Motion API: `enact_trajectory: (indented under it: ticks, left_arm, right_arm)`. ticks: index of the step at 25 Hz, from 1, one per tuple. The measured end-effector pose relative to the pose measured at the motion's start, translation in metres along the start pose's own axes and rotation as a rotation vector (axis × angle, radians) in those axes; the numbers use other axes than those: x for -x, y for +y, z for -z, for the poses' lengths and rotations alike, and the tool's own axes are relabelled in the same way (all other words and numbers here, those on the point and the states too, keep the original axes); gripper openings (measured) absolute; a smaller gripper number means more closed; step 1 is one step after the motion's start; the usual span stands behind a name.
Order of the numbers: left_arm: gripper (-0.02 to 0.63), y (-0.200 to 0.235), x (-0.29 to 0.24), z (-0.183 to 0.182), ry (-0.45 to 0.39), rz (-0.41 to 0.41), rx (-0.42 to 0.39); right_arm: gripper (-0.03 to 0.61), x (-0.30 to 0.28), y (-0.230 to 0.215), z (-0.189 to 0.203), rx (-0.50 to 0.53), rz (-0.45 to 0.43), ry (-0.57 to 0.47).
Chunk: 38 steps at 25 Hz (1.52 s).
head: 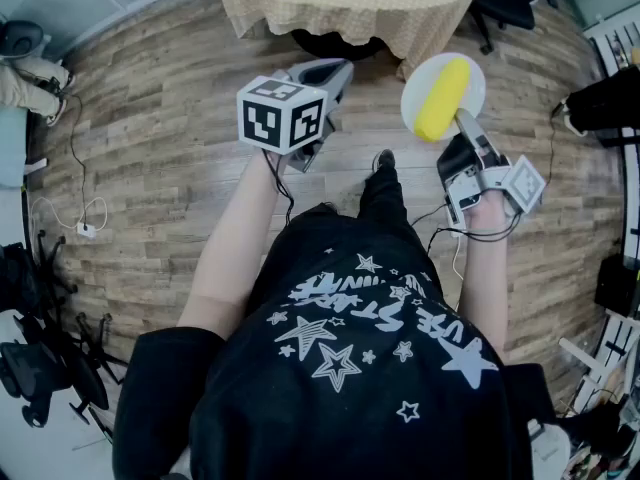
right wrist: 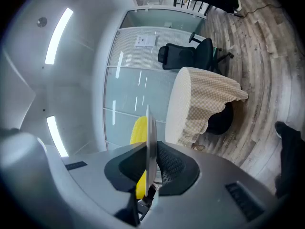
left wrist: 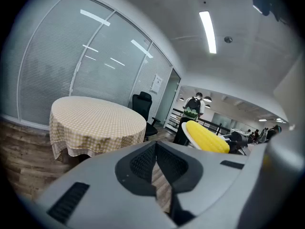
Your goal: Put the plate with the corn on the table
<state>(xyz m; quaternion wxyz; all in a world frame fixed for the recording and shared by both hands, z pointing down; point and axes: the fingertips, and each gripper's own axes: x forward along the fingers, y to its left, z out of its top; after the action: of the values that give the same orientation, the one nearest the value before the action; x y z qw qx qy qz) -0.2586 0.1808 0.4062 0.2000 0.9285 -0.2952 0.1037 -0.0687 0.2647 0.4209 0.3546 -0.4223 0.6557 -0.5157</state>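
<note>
A white plate [head: 472, 76] carrying a yellow corn cob [head: 441, 98] hangs in the air in front of a round table [head: 350, 3] draped in a beige checked cloth. My right gripper [head: 466, 125] is shut on the plate's near rim. In the right gripper view the plate [right wrist: 149, 142] stands edge-on between the jaws, the corn [right wrist: 138, 130] on its left face, the table [right wrist: 198, 104] beyond. My left gripper [head: 330, 76] is raised left of the plate, shut and empty. Its own view shows the table [left wrist: 95, 120] ahead and the corn [left wrist: 206, 136] at right.
Wooden floor lies below. Black office chairs [head: 505, 3] stand behind the table; one shows in the right gripper view [right wrist: 190, 56]. Cables [head: 75, 208] and dark gear [head: 40, 368] lie at the left. A person with a backpack [left wrist: 193, 106] stands far off by a glass wall.
</note>
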Motion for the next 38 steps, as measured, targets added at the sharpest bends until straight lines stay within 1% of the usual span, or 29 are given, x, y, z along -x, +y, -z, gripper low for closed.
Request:
enact_trajectory:
  ticks: [3,6,9,11,14,20,23,27,31,38]
  left_arm:
    - [0.008,0.004,0.014,0.012,-0.012,-0.006,0.013]
    - [0.008,0.005,0.022,0.015,-0.041,-0.008,0.024]
    - [0.008,-0.001,0.024,0.015,-0.068,0.012,0.013]
    - [0.008,-0.007,0.024,0.012,-0.087,0.026,-0.014]
    - [0.008,-0.015,0.023,0.009,-0.101,0.023,-0.082]
    - [0.008,-0.022,0.021,0.005,-0.111,-0.022,-0.177]
    - [0.008,-0.022,0.02,0.004,-0.116,-0.043,-0.208]
    - [0.008,-0.02,0.018,0.003,-0.129,-0.045,-0.216]
    - [0.008,-0.018,0.016,0.004,-0.127,-0.043,-0.213]
    - [0.008,-0.02,-0.007,0.003,-0.104,-0.024,-0.23]
  right_arm:
    - [0.06,-0.002,-0.003,0.007,-0.014,0.013,0.003]
    - [0.06,-0.003,-0.004,0.012,-0.013,0.026,0.016]
    - [0.06,-0.003,-0.006,0.013,-0.023,0.031,0.013]
    - [0.06,-0.003,-0.007,0.014,-0.03,0.031,0.011]
    - [0.06,-0.003,-0.009,0.015,-0.034,0.034,0.011]
    - [0.06,-0.004,-0.012,0.017,-0.05,0.054,0.018]
    - [0.06,-0.004,-0.012,0.019,-0.056,0.053,0.023]
    - [0.06,-0.005,-0.008,0.021,-0.051,0.042,0.039]
    - [0.06,-0.003,-0.012,0.02,-0.052,0.054,0.039]
    - [0.06,-0.009,-0.021,0.0,-0.041,0.076,0.04]
